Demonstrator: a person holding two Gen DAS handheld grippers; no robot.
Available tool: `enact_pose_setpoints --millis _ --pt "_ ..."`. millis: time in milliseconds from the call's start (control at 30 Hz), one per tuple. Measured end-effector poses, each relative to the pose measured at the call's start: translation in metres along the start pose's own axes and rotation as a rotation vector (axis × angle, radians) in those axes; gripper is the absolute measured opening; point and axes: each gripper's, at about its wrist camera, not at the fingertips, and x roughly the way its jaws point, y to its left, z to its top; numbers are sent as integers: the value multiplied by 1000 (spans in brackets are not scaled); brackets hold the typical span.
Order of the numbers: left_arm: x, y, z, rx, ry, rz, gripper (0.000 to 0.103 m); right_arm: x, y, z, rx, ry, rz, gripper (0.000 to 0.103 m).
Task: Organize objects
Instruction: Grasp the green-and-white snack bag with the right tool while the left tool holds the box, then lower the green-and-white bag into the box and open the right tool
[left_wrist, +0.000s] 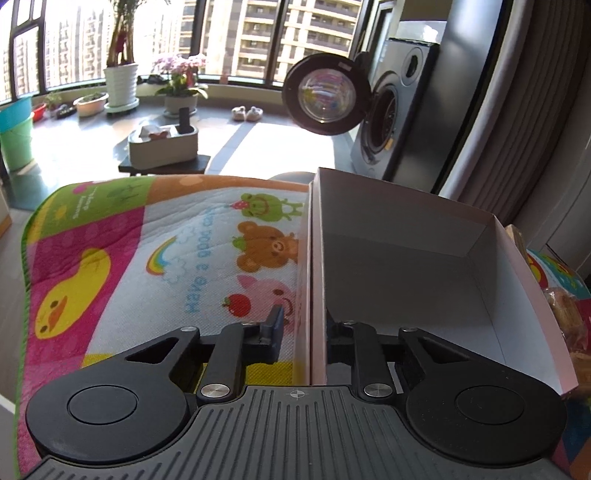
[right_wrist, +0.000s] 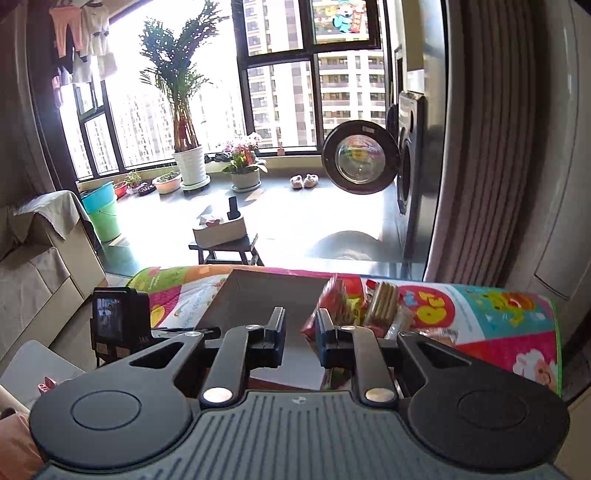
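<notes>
Left wrist view: left tongs (left_wrist: 300, 325) are straddling the near-left wall of the open cardboard box (left_wrist: 406, 266), one finger outside on the mat, the other inside and mostly hidden by the wall. Looks clamped on that wall, contact on the inner side not visible. Box is pale pink outside, white inside, nothing visible in it, sitting on the cartoon mat (left_wrist: 147, 258) covering the table. Mat print is reading "Have a good day" beside a rainbow, with duck, frog, bear and pig figures. Snack packets are peeking past the box's right wall, blurred.

Right wrist view: right tongs (right_wrist: 300, 325) are hanging released, clear gap between fingers, gripping nothing, hovering over the box's (right_wrist: 258, 299) near edge. Pile of snack packets (right_wrist: 354, 302) is lying just right of the box on the mat (right_wrist: 498, 321): red-and-green wrapper, clear sleeve of stacked round biscuits. Wrapper text unreadable. Small camera screen (right_wrist: 110, 321) is showing at left.
</notes>
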Motion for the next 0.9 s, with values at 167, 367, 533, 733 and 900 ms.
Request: enact_pose_setpoints --millis 167,367,533,733,900 --pt "6 -4 0 -25 23 18 12 55 15 25 2 -6 74 17" --pt "4 -10 -5 37 -7 39 10 101 -4 11 20 32 31 17" --pt "3 -10 -4 56 -21 36 10 111 -57 -22 64 99 -76 36" --pt "6 -7 -4 65 -14 21 11 128 -89 -57 97 179 -150 45" --pt "14 -10 12 39 8 38 11 143 -59 -45 41 139 -80 59"
